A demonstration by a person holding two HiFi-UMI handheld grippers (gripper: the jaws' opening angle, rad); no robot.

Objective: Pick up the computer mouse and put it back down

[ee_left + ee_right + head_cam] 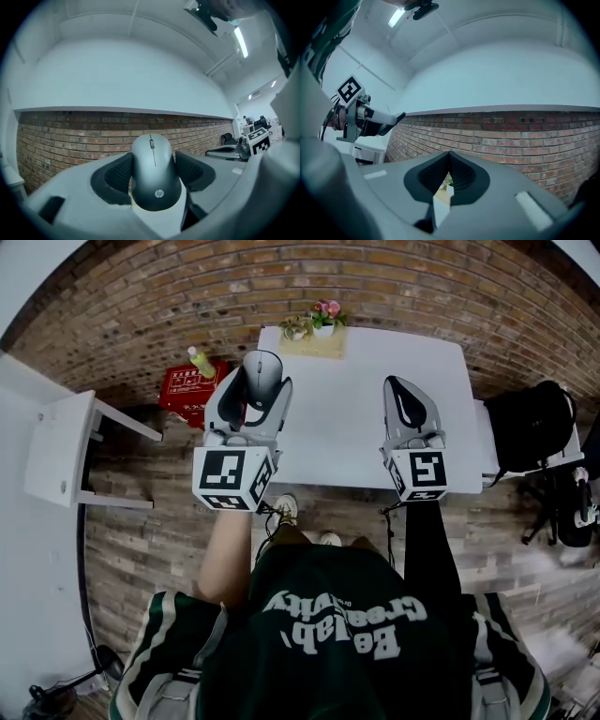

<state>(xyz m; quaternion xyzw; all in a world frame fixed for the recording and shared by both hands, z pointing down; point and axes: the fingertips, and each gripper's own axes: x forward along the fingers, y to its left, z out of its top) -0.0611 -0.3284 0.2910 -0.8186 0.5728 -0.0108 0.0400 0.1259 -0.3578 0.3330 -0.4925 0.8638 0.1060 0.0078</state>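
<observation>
A grey computer mouse (154, 173) with a scroll wheel sits lengthwise between the black ribbed pads (116, 176) of my left gripper (153, 171), which is shut on its sides. In the head view the mouse (262, 373) is held up in the left gripper (259, 381) over the left edge of the white table (366, 437). My right gripper (405, 395) hovers over the table's right part. Its tips meet in the right gripper view (450, 158) with nothing between them.
A flower pot (324, 322) stands on a mat at the table's far edge. A red box (187, 390) with a green bottle (201, 362) lies on the floor to the left. A white stool (61, 451) is further left, a black chair (530, 423) to the right.
</observation>
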